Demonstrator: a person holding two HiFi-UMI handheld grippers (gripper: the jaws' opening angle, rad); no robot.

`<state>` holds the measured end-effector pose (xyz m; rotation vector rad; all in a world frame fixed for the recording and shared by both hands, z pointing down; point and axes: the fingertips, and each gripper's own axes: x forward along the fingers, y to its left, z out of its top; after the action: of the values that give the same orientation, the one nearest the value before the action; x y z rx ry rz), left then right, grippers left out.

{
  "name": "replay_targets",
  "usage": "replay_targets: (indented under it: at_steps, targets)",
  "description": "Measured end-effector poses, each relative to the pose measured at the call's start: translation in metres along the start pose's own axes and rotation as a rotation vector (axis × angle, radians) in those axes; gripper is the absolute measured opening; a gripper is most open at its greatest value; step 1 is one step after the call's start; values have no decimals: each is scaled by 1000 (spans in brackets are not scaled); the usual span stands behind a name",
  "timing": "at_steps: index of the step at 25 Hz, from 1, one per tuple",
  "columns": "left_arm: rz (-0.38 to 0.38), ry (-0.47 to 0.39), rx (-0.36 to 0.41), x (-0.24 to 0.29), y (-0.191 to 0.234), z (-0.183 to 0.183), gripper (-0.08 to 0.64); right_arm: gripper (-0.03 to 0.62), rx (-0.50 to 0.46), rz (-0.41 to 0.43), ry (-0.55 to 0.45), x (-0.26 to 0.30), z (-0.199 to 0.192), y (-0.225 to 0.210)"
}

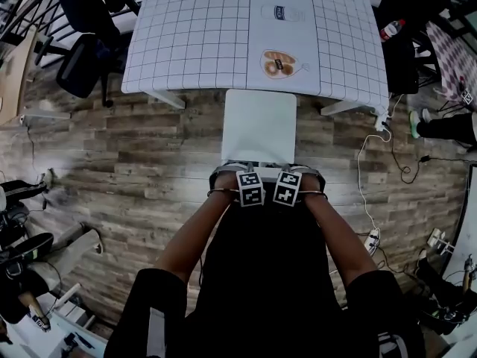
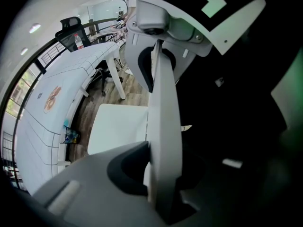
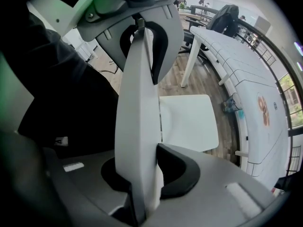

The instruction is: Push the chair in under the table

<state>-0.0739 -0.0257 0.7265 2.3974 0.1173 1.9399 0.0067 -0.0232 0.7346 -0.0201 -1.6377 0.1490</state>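
The white chair stands in front of the white gridded table [image 1: 194, 36], its seat [image 1: 258, 125] just touching under the table's near edge. Both grippers point down onto the top of the backrest [image 1: 268, 171], side by side. My left gripper [image 1: 250, 179] is shut on the backrest [image 2: 163, 122], which runs as a white slab between its jaws [image 2: 160, 193]. My right gripper [image 1: 288, 179] is shut on the same backrest [image 3: 137, 126], clamped in its jaws [image 3: 142, 188]. The seat [image 2: 118, 126] [image 3: 187, 122] and the table [image 2: 52, 108] [image 3: 255, 103] show beyond in both gripper views.
On the table lie a bag of baked rings [image 1: 279, 64] and a clear packet [image 1: 283, 13]. Table legs [image 1: 165, 98] [image 1: 339, 107] flank the seat. A dark office chair [image 1: 82, 62] stands at the left. Cables and a power strip [image 1: 371, 239] lie on the wooden floor at right.
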Motion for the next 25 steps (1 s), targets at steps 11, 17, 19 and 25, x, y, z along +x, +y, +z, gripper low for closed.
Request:
replay_targets:
  at_steps: [11,17,19,25]
  targets:
    - [-6,25,-24,2,52,6,92,86,-7,-13,-6,-1,-4,-52]
    - [-17,24,-39,-5,87,10,92,87,-14,2,-21,-9,-3,-88]
    - [-20,25,-51,-7,99,10,94,87,-11,8,-25,-12,-2,-99]
    - [-24,38,-60,-12,141,11,97,86,9,8,-25,-17,1,-138]
